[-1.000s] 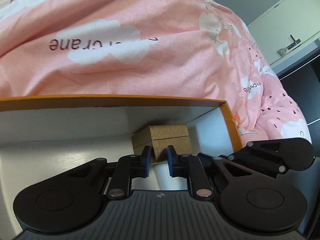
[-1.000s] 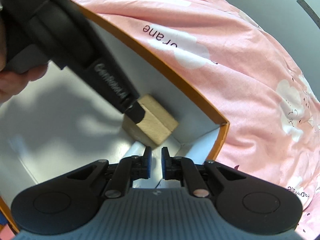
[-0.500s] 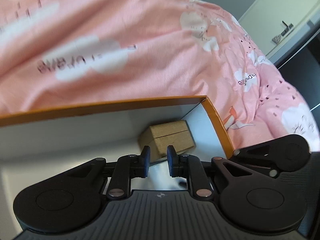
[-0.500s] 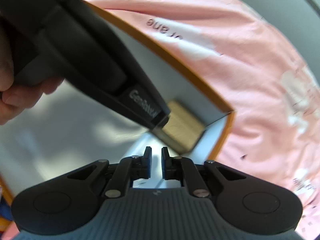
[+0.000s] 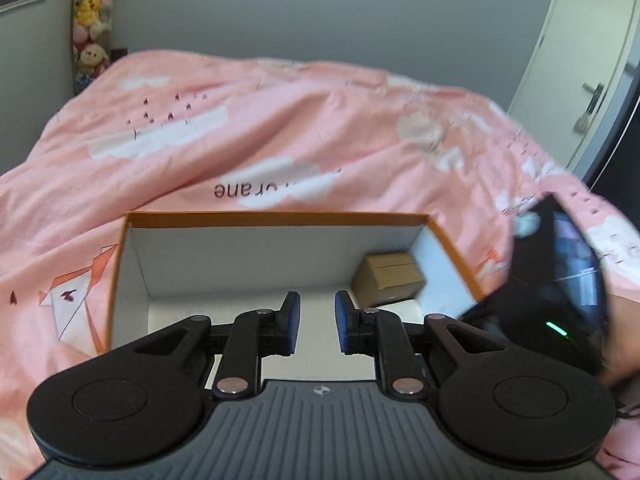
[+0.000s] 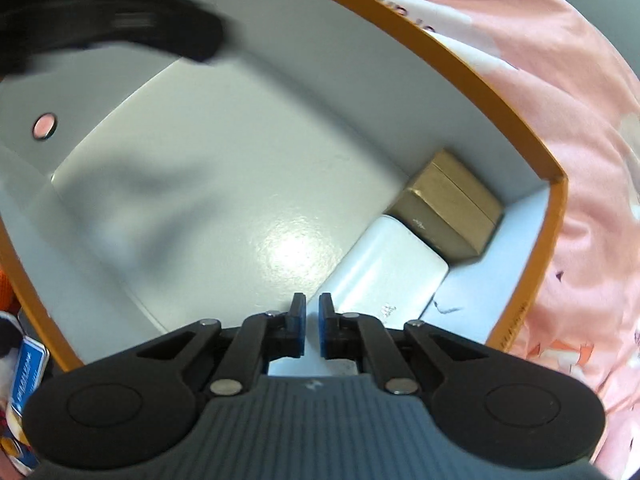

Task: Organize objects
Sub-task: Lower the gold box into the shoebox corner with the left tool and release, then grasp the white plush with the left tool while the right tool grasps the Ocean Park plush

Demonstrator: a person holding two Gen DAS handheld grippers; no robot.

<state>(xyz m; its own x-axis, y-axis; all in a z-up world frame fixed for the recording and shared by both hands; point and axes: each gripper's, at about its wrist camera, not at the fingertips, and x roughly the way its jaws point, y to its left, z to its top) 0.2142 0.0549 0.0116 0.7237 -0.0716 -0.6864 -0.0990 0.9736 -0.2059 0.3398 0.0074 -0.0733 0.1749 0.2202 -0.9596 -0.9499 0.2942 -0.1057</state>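
Resting in the far right corner of the orange-rimmed white cardboard box (image 6: pixel 516 128), the small brown cardboard box (image 6: pixel 452 204) looks light, rigid, best pinched across its flat sides; both claws, left (image 5: pixel 317 322) and right (image 6: pixel 312 326), clenched, empty.

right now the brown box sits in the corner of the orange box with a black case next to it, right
Not quite: the case beside the brown box is white, not black, as the right wrist view shows. The brown box does sit in the corner of the orange box.
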